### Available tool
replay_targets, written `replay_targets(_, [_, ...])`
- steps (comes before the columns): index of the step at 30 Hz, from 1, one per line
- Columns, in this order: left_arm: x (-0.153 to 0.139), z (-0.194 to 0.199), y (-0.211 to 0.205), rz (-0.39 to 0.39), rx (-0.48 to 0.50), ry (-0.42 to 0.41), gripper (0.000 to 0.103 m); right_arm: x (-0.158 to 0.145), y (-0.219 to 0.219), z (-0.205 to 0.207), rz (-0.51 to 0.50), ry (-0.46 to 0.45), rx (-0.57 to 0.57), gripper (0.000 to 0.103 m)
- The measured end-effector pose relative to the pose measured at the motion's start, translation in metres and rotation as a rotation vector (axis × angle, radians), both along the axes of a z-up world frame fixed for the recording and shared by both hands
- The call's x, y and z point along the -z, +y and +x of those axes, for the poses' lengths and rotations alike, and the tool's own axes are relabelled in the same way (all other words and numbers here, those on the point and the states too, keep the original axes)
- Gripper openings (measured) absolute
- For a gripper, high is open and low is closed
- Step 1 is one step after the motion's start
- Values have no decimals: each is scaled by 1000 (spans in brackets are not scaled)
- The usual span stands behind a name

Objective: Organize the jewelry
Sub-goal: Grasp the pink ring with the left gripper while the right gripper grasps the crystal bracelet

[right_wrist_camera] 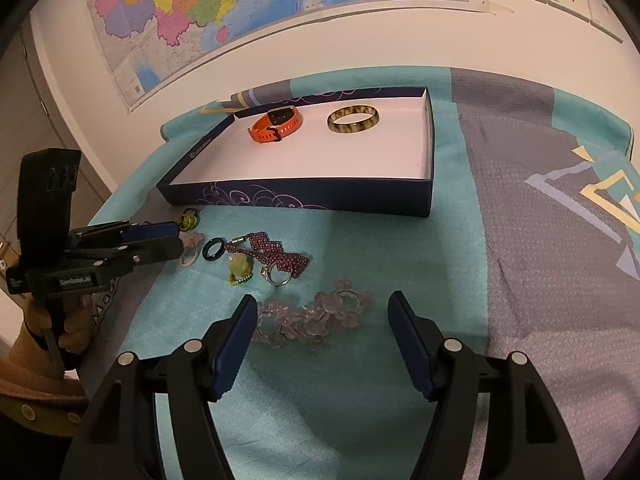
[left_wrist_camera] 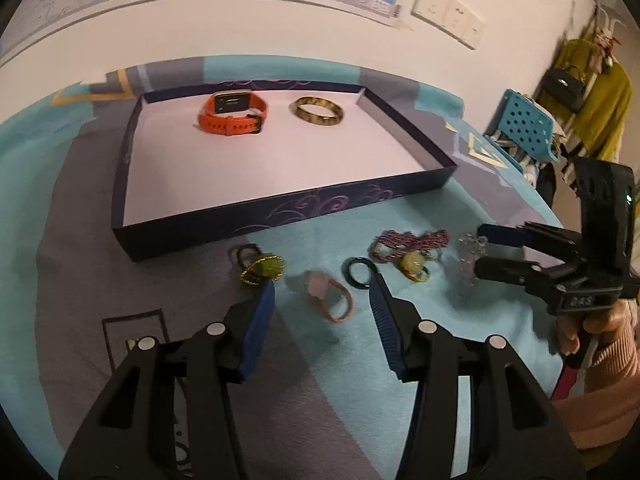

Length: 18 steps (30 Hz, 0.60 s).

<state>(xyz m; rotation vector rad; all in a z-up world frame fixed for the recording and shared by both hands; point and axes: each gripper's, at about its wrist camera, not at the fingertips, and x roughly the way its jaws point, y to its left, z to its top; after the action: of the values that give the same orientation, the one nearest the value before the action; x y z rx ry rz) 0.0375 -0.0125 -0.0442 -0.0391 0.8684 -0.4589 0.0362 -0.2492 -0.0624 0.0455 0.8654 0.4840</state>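
Observation:
A dark blue box (left_wrist_camera: 280,216) (right_wrist_camera: 304,200) with a white floor holds an orange watch (left_wrist_camera: 232,114) (right_wrist_camera: 276,124) and an amber bangle (left_wrist_camera: 319,111) (right_wrist_camera: 353,119). On the teal cloth in front lie a pink hair tie (left_wrist_camera: 332,300), a dark ring (left_wrist_camera: 359,273) (right_wrist_camera: 213,249), a green-stone ring (left_wrist_camera: 264,270), a purple beaded bracelet (left_wrist_camera: 408,242) (right_wrist_camera: 276,254) and a clear crystal bracelet (right_wrist_camera: 316,318) (left_wrist_camera: 468,264). My left gripper (left_wrist_camera: 323,286) is open over the pink hair tie. My right gripper (right_wrist_camera: 323,304) is open around the crystal bracelet.
A yellow-green bead charm (right_wrist_camera: 239,266) and a silver ring (right_wrist_camera: 278,276) lie by the purple bracelet. A blue perforated basket (left_wrist_camera: 528,126) stands off the table's right. A map (right_wrist_camera: 240,8) hangs on the wall behind.

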Motion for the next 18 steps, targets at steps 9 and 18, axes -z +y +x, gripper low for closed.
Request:
replay_targets(9, [5,0,-18,47,47,9,37,0,7,3,-15,-5,1,65])
replay_targets(18, [6,2,-16,69,18,14,24,2,16,1,-68,-15,-5,63])
